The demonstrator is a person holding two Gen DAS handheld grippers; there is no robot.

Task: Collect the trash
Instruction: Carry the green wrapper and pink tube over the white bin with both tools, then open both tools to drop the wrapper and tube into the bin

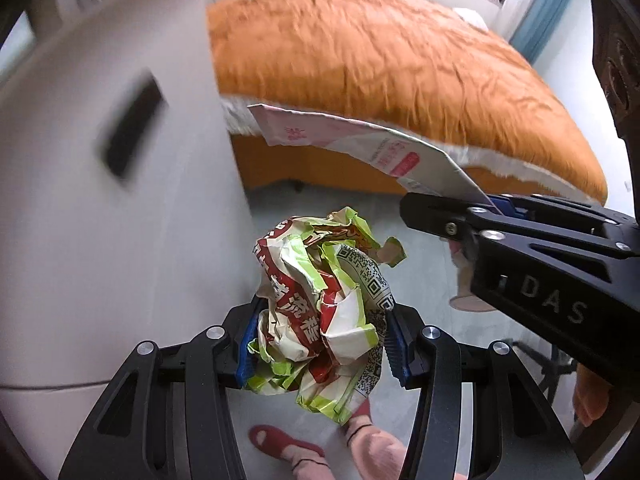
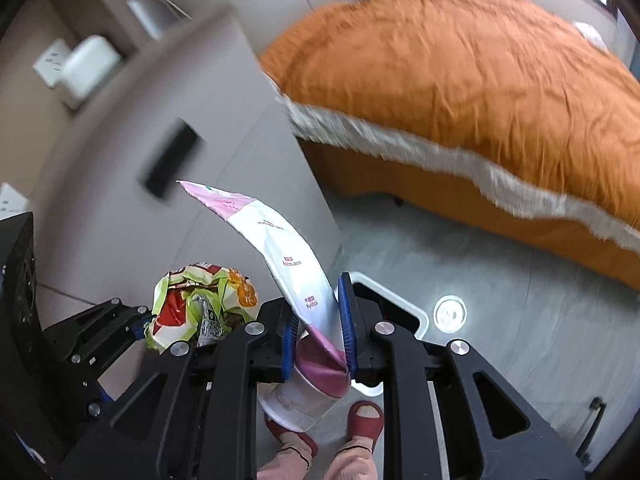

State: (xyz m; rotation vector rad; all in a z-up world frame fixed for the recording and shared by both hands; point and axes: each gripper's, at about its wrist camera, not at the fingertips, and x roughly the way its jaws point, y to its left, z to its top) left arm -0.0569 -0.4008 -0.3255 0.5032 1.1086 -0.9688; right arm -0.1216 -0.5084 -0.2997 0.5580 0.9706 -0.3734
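Observation:
A crumpled red, green and cream wrapper (image 1: 316, 280) is pinched between the blue pads of my left gripper (image 1: 324, 312), low in the left wrist view. From the right, my right gripper (image 1: 440, 216) reaches in, shut on a flat white-and-pink pouch (image 1: 360, 140) that sticks out toward the bed. In the right wrist view the pouch (image 2: 272, 240) curves up and left from between the pads of the right gripper (image 2: 318, 304), its pink lower end hanging below them. The left gripper (image 2: 152, 320) with the wrapper (image 2: 200, 300) is close by at the left.
An orange-covered bed (image 1: 380, 60) (image 2: 460, 60) fills the far right. A white cabinet (image 1: 100, 200) (image 2: 120, 160) with a dark handle slot stands to the left. The person's feet in red slippers (image 1: 288, 444) (image 2: 364, 416) stand on grey floor below. A white-rimmed container (image 2: 400, 300) shows behind the right gripper's finger.

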